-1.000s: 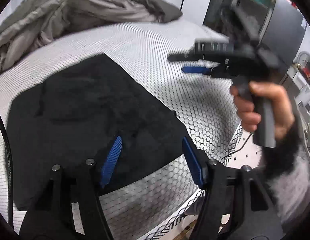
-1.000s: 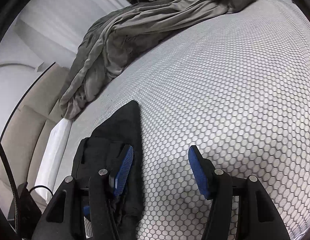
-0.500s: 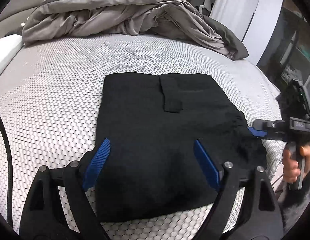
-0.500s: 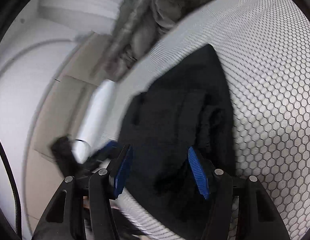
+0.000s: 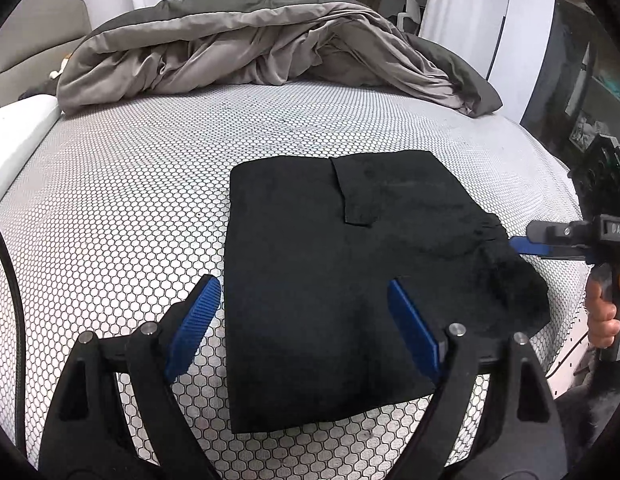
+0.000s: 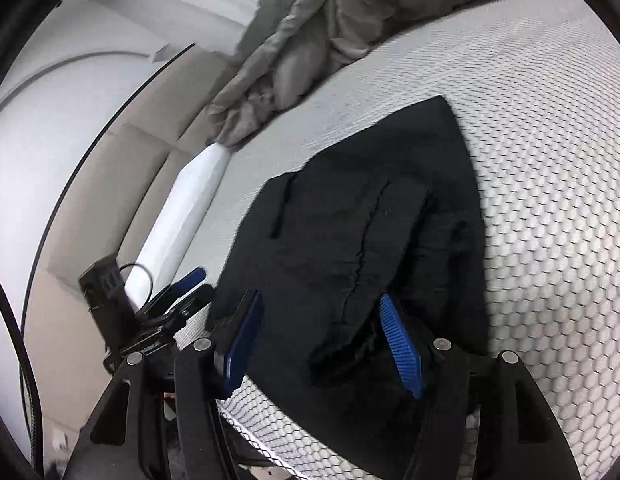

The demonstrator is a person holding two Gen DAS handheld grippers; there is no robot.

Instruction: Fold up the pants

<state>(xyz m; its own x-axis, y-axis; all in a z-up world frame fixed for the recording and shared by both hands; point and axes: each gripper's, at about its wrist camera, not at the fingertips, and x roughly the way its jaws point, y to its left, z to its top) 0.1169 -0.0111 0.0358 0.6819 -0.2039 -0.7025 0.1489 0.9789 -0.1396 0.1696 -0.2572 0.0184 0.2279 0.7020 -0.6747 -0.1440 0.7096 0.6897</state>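
The black pants (image 5: 341, 272) are seen lying folded into a flat, roughly square packet on the bed (image 5: 130, 208), near its front edge, with a narrow flap showing on the top layer. The honeycomb-patterned cover of the bed is laid bare all around them. The left tongs (image 5: 302, 328) are held over the near left part of the packet, pads wide apart after just having been opening, and nothing is clamped: one pad hangs above the bare cover just left of the cloth, the other above the cloth itself. The right tongs (image 6: 321, 340) are held over the right-hand edge of the pants, where the fabric is bunched and ridged; the pads stand apart, having just been opening a little, with cloth below them but not pinched. In the left view, the right tongs are seen from the side, gripped by a hand (image 5: 601, 316). A rumpled grey duvet (image 5: 250, 52) is heaped at the far end of the bed, well apart from the pants
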